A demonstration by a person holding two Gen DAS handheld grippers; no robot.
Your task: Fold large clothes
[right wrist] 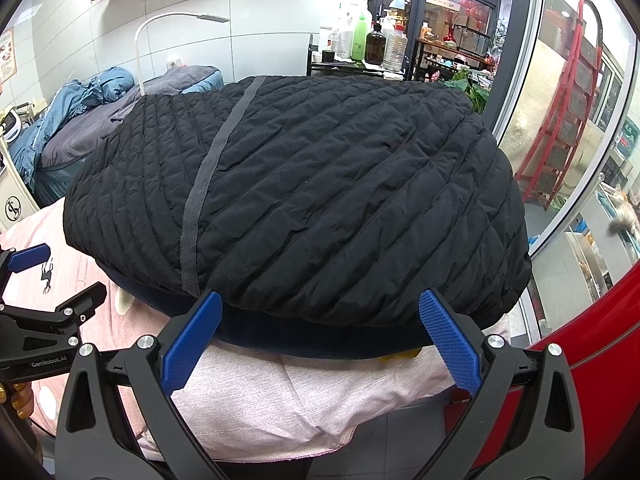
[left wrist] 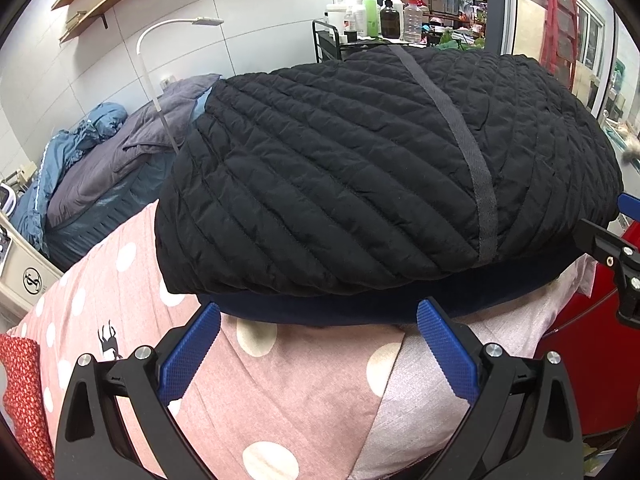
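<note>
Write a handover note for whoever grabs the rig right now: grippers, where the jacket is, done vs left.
Left gripper: open, empty, at the near edge of the bundle.
Right gripper: open, empty, also at the near edge, further right.
Black quilted jacket: folded into a compact bundle, navy lining showing underneath, grey tape strip across the top. It lies on the pink polka-dot sheet.
Done: the main folds appear complete.
Left: probably a last tidy or moving it aside; neither gripper is gripping anything.
</note>
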